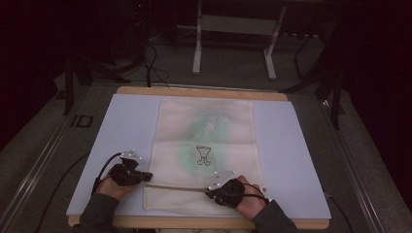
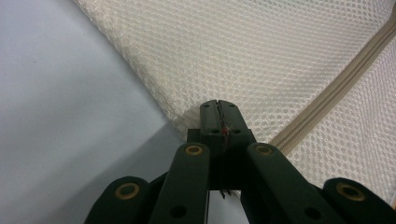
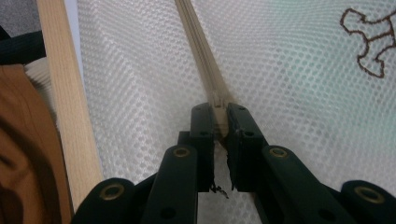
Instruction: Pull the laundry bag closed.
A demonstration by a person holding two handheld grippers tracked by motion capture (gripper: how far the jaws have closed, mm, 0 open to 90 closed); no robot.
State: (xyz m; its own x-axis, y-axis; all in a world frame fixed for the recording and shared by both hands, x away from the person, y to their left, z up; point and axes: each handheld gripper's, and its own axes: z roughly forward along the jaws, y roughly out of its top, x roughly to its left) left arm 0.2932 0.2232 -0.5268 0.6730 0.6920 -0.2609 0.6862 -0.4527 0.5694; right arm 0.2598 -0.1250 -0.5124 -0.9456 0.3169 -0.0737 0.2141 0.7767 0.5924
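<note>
A cream mesh bag (image 1: 204,126) lies flat on the pale table top (image 1: 121,126), with a green garment showing faintly through it and a small brown outline figure (image 1: 204,155) stitched on it. A beige zipper (image 1: 175,187) runs across its near end. My left gripper (image 1: 145,177) is shut on the bag's left edge, just beside the zipper's end (image 2: 336,88); its jaws (image 2: 218,105) are pressed together on the mesh (image 2: 261,51). My right gripper (image 1: 210,191) is farther along the zipper (image 3: 201,51) and is shut on the zipper pull (image 3: 218,105).
The table's wooden front edge (image 3: 65,93) runs close behind my right gripper, with a brown sleeve beside it. A white metal frame (image 1: 197,48) stands on the floor beyond the table. A black cable (image 1: 104,167) trails from my left gripper.
</note>
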